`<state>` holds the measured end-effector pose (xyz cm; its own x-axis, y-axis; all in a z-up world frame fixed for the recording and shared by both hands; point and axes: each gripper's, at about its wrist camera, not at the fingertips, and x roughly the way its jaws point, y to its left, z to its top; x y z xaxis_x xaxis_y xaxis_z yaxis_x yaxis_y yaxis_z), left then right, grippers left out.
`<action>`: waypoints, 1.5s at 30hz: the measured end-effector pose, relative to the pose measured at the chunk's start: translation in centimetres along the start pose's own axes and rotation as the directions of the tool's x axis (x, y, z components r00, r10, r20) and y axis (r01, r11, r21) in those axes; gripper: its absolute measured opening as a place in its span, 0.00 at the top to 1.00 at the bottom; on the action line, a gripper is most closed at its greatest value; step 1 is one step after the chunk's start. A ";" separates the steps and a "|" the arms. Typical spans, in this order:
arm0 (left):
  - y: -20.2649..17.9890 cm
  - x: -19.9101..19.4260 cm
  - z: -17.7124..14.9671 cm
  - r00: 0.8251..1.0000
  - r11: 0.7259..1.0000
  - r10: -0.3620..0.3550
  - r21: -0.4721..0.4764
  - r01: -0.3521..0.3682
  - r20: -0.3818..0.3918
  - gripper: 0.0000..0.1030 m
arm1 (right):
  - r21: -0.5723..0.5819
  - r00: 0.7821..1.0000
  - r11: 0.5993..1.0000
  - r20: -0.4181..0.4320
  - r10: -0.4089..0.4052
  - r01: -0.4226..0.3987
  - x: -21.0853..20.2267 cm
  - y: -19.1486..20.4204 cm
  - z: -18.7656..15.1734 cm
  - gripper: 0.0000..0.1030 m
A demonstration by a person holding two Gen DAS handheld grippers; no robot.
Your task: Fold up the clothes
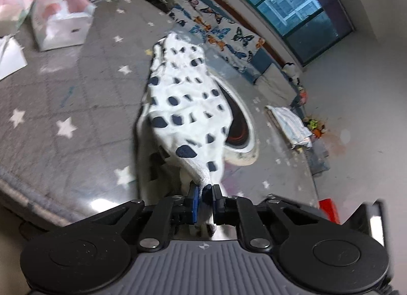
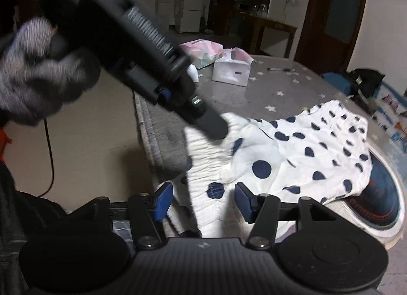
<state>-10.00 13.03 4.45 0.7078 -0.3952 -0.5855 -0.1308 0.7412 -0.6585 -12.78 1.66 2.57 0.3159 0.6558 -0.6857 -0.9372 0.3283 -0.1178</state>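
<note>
A white garment with dark blue dots (image 1: 185, 96) lies stretched across the grey star-patterned table (image 1: 63, 96). My left gripper (image 1: 205, 199) is shut on its near end, pinching a bunched corner of cloth. In the right wrist view the same garment (image 2: 305, 152) spreads to the right, with its elastic waistband (image 2: 211, 167) between my right gripper's jaws. My right gripper (image 2: 203, 200) is open around the waistband. The left gripper (image 2: 211, 122) reaches in from the upper left, held by a gloved hand (image 2: 38, 71), its tip on the waistband.
Two pink-and-white tissue packs (image 1: 61, 17) and white paper (image 1: 10, 55) sit at the table's far left. A round printed mat (image 1: 239, 122) lies under the garment. A folded striped cloth (image 1: 290, 124) lies near the table's right edge. A butterfly cloth (image 1: 216, 30) lies beyond.
</note>
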 end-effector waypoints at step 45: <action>-0.2 3.2 2.6 0.997 0.990 -0.046 0.131 0.052 -0.055 0.86 | 0.167 1.000 0.986 0.017 -0.020 0.017 -1.4 -8.2 0.3 0.65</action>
<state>-5.87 13.01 3.92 0.6740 -0.4577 -0.5799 -0.0017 0.7840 -0.6208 -5.54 -1.75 4.73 0.3374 0.6601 -0.6711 -0.8936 0.4487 -0.0079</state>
